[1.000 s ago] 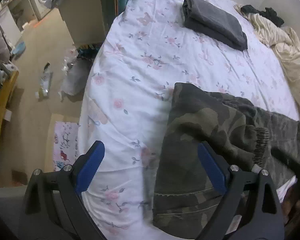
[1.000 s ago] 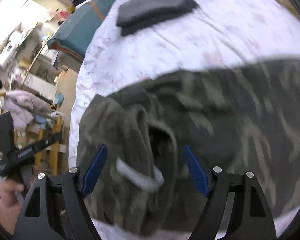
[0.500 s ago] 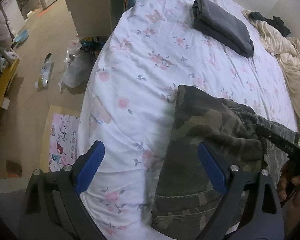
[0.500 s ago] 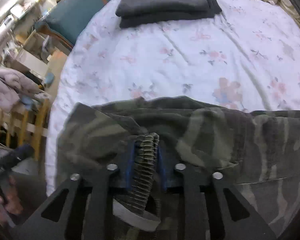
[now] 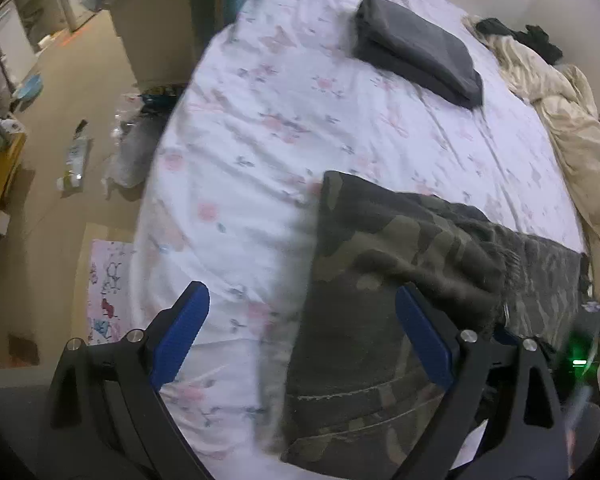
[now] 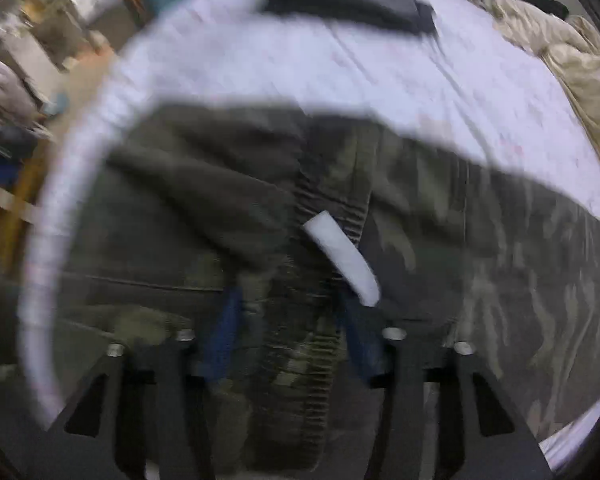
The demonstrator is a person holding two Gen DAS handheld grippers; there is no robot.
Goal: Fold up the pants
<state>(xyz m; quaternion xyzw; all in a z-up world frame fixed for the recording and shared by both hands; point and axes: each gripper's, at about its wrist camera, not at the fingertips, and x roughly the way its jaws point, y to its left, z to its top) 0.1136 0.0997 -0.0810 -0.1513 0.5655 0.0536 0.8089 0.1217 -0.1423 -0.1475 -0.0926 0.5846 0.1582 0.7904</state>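
- The camouflage cotton pants [image 5: 384, 280] lie partly folded on the floral white bed sheet [image 5: 300, 100].
- The left claw [image 5: 300, 336] hovers spread.
- The right claw [image 6: 290, 332], blurred, seemingly pinches the ribbed cuff [image 6: 300, 344].

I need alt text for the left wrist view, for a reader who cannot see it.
The open left gripper hovers over the edge of camouflage pants lying on a floral bed sheet. Folded grey clothing and a beige blanket lie farther back.
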